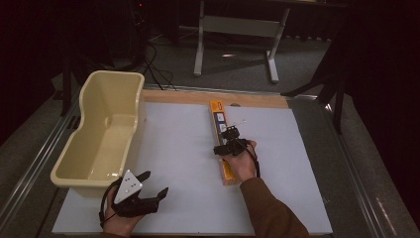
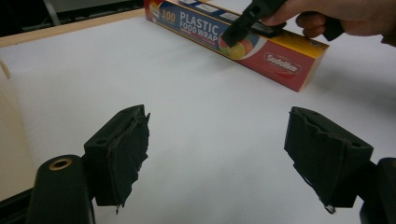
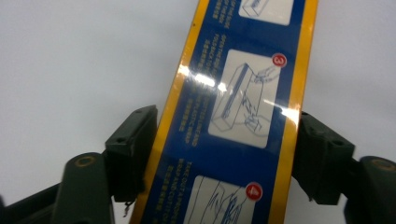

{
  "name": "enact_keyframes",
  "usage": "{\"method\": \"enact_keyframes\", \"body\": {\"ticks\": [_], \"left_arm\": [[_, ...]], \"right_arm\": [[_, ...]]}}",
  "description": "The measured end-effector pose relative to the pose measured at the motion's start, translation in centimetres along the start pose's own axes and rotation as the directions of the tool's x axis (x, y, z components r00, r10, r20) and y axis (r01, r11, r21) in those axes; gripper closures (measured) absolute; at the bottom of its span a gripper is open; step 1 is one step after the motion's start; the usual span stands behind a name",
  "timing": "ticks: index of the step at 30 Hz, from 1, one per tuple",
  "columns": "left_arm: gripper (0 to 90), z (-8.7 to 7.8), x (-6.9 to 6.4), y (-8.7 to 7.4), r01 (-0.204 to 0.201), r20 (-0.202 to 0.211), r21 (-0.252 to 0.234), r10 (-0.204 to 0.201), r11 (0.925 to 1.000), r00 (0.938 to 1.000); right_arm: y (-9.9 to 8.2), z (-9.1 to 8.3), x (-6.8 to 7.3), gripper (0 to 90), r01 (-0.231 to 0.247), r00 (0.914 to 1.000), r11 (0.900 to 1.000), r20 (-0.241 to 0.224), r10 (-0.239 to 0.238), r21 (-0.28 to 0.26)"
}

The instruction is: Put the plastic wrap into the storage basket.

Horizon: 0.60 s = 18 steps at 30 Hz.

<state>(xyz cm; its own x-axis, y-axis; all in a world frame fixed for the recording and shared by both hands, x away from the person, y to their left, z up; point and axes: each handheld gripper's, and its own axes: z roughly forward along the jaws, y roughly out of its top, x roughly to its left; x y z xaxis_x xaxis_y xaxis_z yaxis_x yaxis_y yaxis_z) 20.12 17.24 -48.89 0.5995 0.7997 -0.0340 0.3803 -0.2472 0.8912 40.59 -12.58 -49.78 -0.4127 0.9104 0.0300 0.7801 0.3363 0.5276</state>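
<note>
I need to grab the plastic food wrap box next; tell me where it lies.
The plastic food wrap box lies lengthwise on the white table, right of the cream tub, between the jaws of the right gripper.

I'm looking at the long blue-and-orange cardboard food-wrap box (image 3: 233, 121): glossy printed card, throwing bright glare off its smooth top face. My right gripper (image 3: 224, 154) shows matt black plastic jaws, and its pads look rough at the edges. The left gripper (image 2: 224, 154) has the same dull black plastic, with frayed, torn black padding on its fingers (image 2: 121, 149). Under it all lies a flat white table sheet (image 1: 173, 148), matt and smooth like paper. The cream plastic tub (image 1: 106, 94) has a soft sheen, and the bare wooden strip (image 1: 188, 96) behind looks unvarnished.
</note>
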Motion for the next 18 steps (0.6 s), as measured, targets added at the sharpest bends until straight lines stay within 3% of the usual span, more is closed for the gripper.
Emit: {"method": "enact_keyframes", "body": {"ticks": [5,12,15,18], "left_arm": [[21.7,0.0,0.0,0.0,0.0,-0.002,-0.001,0.0,1.0,1.0],[21.7,0.1,0.0,-0.1,0.002,-0.006,0.0,-0.002,1.0,1.0],[21.7,0.2,0.0,-0.1,0.003,-0.004,0.006,-0.003,1.0,1.0],[21.7,0.4,-0.2,0.0,-0.002,0.0,0.01,0.002,0.9999,1.0]], "right_arm": [[-2.0,-1.6,-0.9,36.3,0.018,0.9998,0.9996,0.007,-0.018,0.023],[-7.3,-5.1,-2.6,37.4,0.07,0.9975,0.9972,-0.014,-0.069,0.029],[-9.0,-6.4,-3.2,36.6,0.106,0.9942,0.9921,-0.026,-0.105,0.067],[-9.4,-7.1,-3.5,33.5,0.137,0.9898,0.9837,-0.052,-0.132,0.116]]}}
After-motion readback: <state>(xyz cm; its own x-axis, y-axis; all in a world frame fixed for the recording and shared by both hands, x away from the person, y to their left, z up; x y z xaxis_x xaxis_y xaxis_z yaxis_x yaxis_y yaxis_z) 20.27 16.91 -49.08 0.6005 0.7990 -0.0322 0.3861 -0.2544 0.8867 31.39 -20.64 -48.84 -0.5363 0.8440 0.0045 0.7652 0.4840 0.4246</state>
